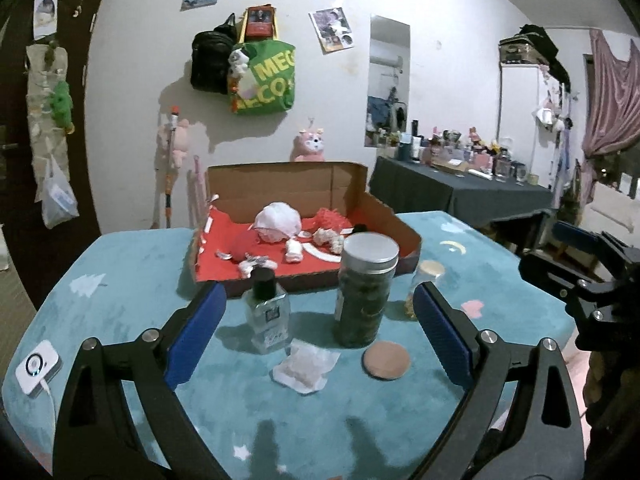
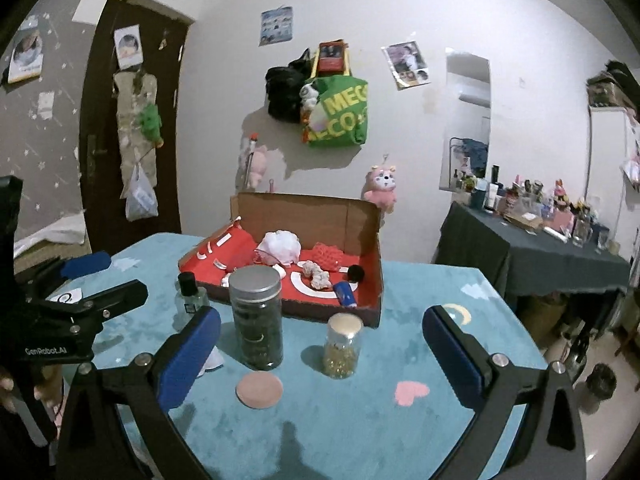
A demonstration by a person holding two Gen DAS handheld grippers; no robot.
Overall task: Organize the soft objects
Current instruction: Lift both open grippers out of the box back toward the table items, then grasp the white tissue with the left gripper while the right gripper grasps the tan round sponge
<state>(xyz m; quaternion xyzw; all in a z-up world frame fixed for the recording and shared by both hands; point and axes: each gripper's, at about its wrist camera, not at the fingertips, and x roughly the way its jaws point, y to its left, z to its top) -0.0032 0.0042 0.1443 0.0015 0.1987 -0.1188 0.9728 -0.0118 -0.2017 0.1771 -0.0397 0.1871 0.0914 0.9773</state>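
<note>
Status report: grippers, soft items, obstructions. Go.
Left gripper open, empty. Right gripper open, empty. White pad and round puff loose on table. Tall jar and bottle stand before cardboard box.

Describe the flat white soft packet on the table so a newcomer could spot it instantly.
Start at the cardboard box on the teal table. In front of it stand a square clear bottle and a tall dark jar. The white packet lies before them, flat, crinkled and limp, beside a round tan disc.

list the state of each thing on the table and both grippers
cardboard box: open, lid up
tall jar: upright, lid on
small jar: upright, capped
square bottle: upright, capped
left gripper: open, empty
right gripper: open, empty
</note>
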